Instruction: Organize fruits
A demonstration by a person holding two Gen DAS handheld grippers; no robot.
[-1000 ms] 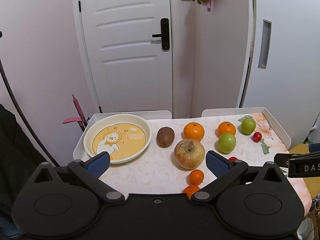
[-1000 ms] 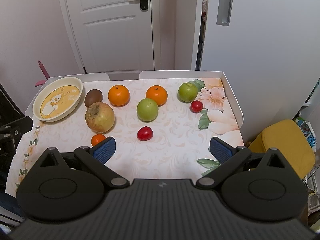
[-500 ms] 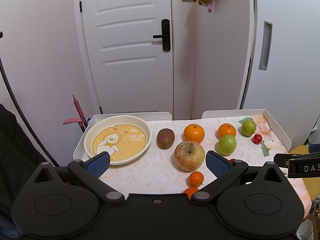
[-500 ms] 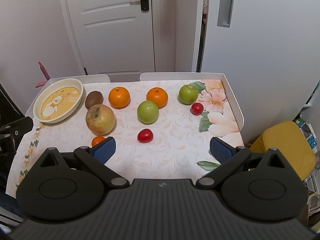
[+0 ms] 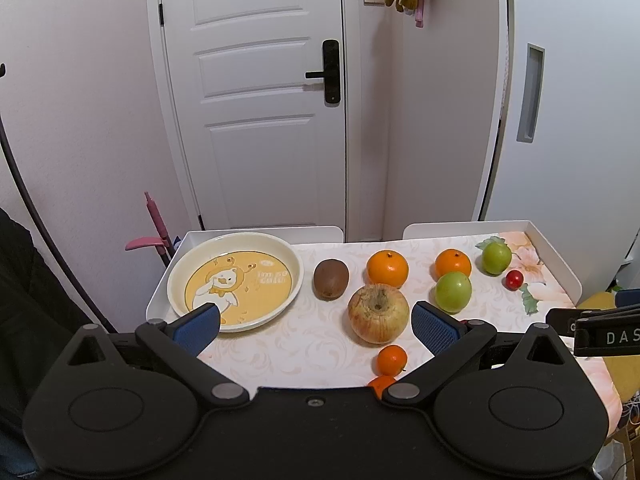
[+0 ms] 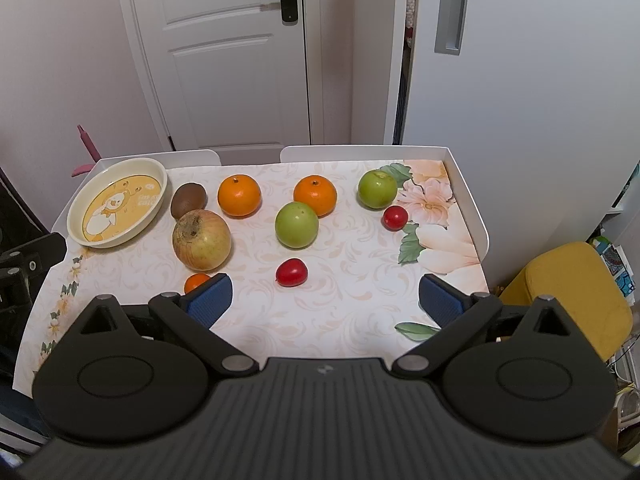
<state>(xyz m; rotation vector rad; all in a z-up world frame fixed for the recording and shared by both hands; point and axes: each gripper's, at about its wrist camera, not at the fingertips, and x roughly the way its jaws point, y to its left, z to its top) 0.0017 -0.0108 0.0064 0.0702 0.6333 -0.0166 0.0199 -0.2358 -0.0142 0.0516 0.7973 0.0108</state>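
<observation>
Small hallway, white door and cabinet behind; a white rimmed bench (image 6: 466,200) w/ floral cloth carries all the fruit. Near edge first: left tongs (image 5: 316,326) and right tongs (image 6: 326,300) both hover low over it, level, pointing toward the far edge, both spread wide, nothing held. Just ahead of the left tongs, two small tangerines (image 5: 392,359), one half hidden under the tong body. A red tomato (image 6: 291,272) lies mid-bench in front of the right tongs. Further in: big blotchy apple (image 6: 201,239), green apple (image 6: 296,224), second small tomato (image 6: 395,217) nr the right edge. Far row: kiwi (image 6: 188,199), two oranges (image 6: 239,195), another green apple (image 6: 377,189). Duck plate (image 6: 80,232) sits empty at the far-left corner, prob. the target. Risks: round fruit could roll if nudged off-centre; tomato may squash if squeezed too hard; tangerines are easily knocked off the near edge.
</observation>
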